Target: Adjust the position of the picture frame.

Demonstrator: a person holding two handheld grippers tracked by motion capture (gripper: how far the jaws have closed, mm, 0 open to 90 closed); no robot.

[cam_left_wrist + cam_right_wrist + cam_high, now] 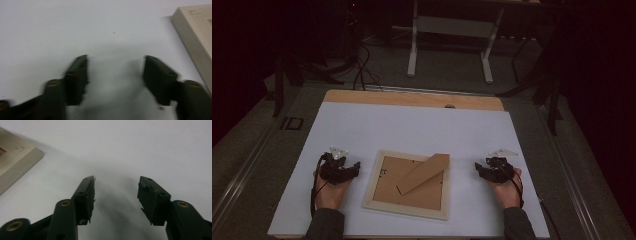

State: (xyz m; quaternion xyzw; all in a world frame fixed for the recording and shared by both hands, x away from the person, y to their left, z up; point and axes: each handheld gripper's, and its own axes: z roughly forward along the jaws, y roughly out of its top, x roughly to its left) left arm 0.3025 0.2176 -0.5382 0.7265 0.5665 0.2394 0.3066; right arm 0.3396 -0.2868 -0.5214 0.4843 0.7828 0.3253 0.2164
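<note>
A: Where do you have your left hand-held gripper (pixel 343 167) now?

B: You hold it low over the white desk (pixel 412 125), and its jaws stand wide apart with nothing between them. In the left gripper view there is bare white surface under the two black jaws.

A: And your right hand-held gripper (pixel 492 169)?

B: It is the same there. Your right one is also open and holds nothing, and it rests close over the desk.

A: Where is the picture frame (pixel 373 187)?

B: It lies flat between your two hand-held grippers, back side up. It is just beside the left one, on its inner side, and a little further from the right one. Neither jaw touches it. In the left gripper view its pale wooden edge is at the right, ahead of the jaws; in the right gripper view its corner is at the upper left.

A: And the brown stand (pixel 424 172)?

B: It lies slanted on the frame's brown backing, with its upper end over the frame's far edge, nearer to your right hand-held gripper
</note>
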